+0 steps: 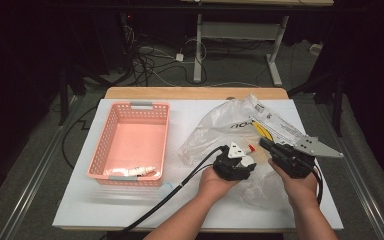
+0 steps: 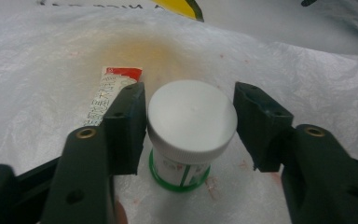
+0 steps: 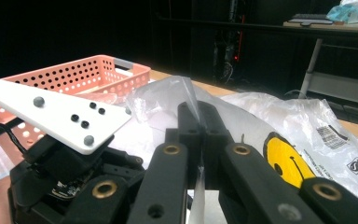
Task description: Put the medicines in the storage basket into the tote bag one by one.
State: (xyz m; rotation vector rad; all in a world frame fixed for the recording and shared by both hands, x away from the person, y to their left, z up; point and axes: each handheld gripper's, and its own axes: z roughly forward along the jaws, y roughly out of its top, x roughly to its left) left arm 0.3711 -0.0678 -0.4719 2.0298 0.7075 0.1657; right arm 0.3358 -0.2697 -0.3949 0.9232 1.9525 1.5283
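Pink basket (image 1: 110,145): well left of both tools, a small white item lying inside.

Left gripper (image 2: 190,122): jaws part open astride a white-capped jar (image 2: 191,123) inside the bag; one pad seemingly touching, the other apart, so not yet gripped.

Right gripper (image 3: 199,122): clamped on the plastic bag (image 3: 307,135), likely holding its mouth up for access.

Smiley face, barcode on plastic bag (image 3: 307,135) (lettering unreadable)
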